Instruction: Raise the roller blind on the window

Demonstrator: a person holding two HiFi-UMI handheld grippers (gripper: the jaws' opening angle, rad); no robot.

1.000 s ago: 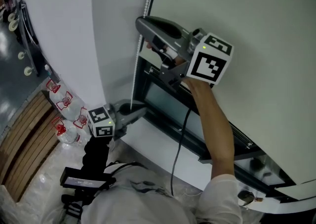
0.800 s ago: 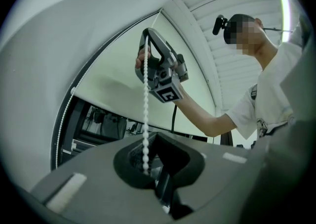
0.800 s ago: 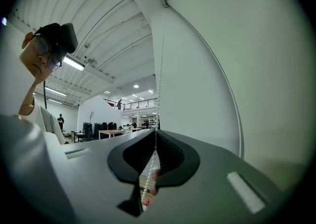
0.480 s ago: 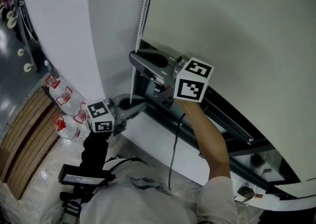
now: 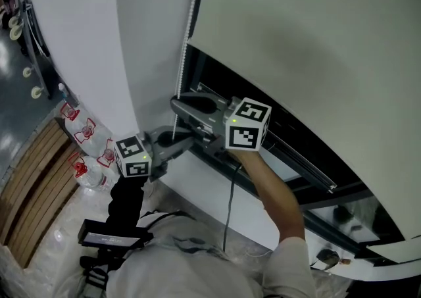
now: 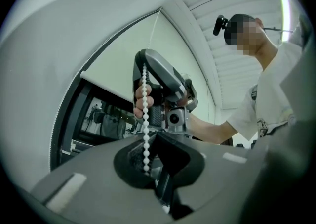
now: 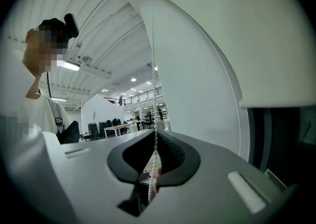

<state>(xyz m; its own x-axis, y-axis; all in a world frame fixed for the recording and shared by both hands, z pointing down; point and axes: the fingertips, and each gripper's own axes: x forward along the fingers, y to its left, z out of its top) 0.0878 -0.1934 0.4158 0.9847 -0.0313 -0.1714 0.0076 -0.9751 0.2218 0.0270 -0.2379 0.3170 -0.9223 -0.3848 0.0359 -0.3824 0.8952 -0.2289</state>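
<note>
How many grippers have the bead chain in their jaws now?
2. The left gripper, the lower one in the head view, is shut on the bead chain. The right gripper, just above it, is shut on the chain too.

Roller blind (image 5: pixel 316 40) matt cloth; bead chain (image 6: pixel 145 119) glossy plastic; window frame (image 5: pixel 329 227) dark, probably metal.

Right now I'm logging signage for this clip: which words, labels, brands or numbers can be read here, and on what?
No text can be read.
Red labels on the clear plastic bottles: too small to read.
Black-and-white square markers on the two white cubes: patterns only, no letters.
</note>
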